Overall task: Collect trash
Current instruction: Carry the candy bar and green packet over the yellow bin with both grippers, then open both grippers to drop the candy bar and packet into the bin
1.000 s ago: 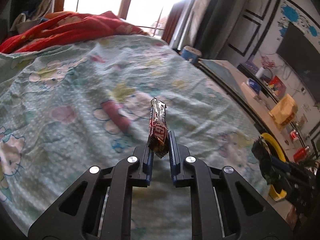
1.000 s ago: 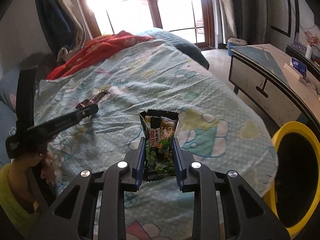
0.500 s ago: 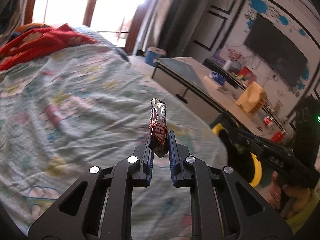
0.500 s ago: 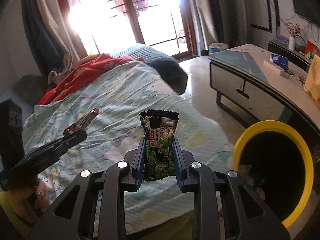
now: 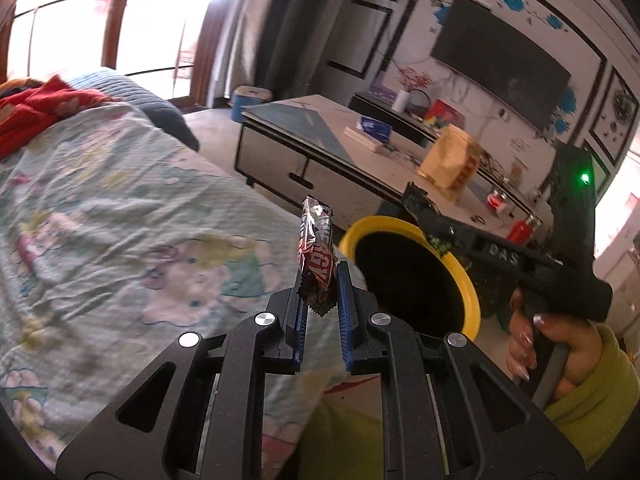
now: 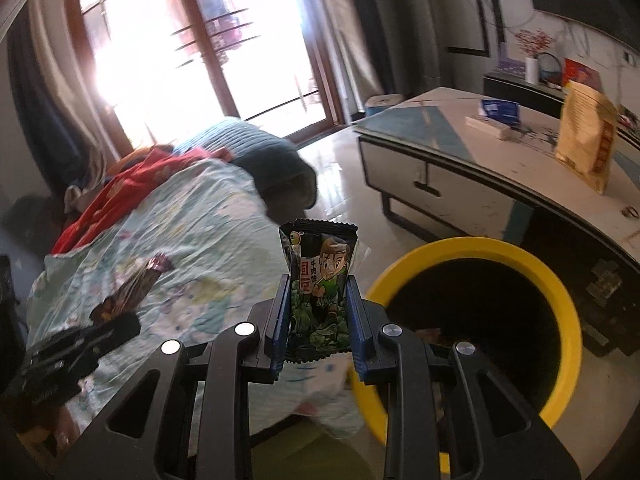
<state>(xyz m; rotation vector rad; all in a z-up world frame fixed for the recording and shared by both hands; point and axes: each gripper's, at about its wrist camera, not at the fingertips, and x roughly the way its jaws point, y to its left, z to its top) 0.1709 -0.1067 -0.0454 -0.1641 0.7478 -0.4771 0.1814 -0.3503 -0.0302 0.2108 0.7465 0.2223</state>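
Observation:
My left gripper (image 5: 319,280) is shut on a brown and silver candy bar wrapper (image 5: 316,246) that stands upright, just left of the yellow-rimmed black trash bin (image 5: 472,292). My right gripper (image 6: 319,292) is shut on a green snack packet (image 6: 320,280) with a cartoon figure, held beside the bin (image 6: 560,280) at the bed's edge. In the left wrist view the right gripper (image 5: 430,216) reaches over the bin rim. In the right wrist view the left gripper (image 6: 116,324) with its wrapper (image 6: 136,284) shows at the left over the bed.
The bed with a patterned light-green sheet (image 5: 120,220) and red blanket (image 6: 120,188) lies to the left. A low white coffee table (image 6: 500,176) with a yellow bag (image 6: 588,136) stands behind the bin. A television (image 5: 500,56) hangs on the far wall.
Both grippers have swung right from over the bed toward the bin, still holding their wrappers. The bin now fills more of both views.

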